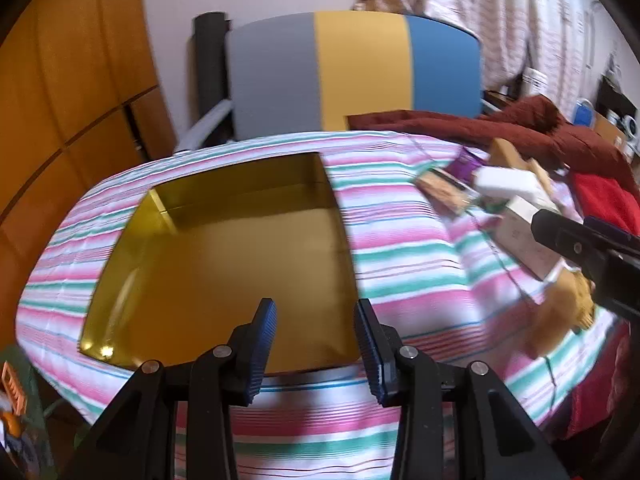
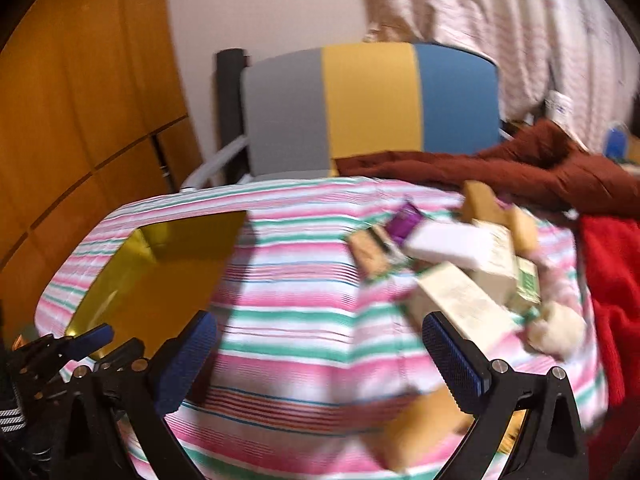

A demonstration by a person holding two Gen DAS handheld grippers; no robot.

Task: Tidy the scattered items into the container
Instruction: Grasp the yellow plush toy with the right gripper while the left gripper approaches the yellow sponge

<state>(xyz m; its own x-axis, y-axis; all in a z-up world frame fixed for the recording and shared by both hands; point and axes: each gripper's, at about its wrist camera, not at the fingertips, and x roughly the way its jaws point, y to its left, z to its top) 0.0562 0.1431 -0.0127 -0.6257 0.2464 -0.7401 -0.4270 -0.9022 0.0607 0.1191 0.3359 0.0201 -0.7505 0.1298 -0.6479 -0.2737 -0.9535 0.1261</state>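
In the left wrist view, the gold container [image 1: 224,248] lies open at centre left on the striped cloth [image 1: 404,240], and the left gripper [image 1: 316,344] hangs over its near edge with its blue pads a narrow gap apart and nothing between them. In the right wrist view the container [image 2: 160,276] sits at left, while the right gripper [image 2: 320,356] stands spread wide over the cloth, pinching nothing. The scattered items [image 2: 460,264], blurred boxes and packets, are heaped at right, just beyond its right pad.
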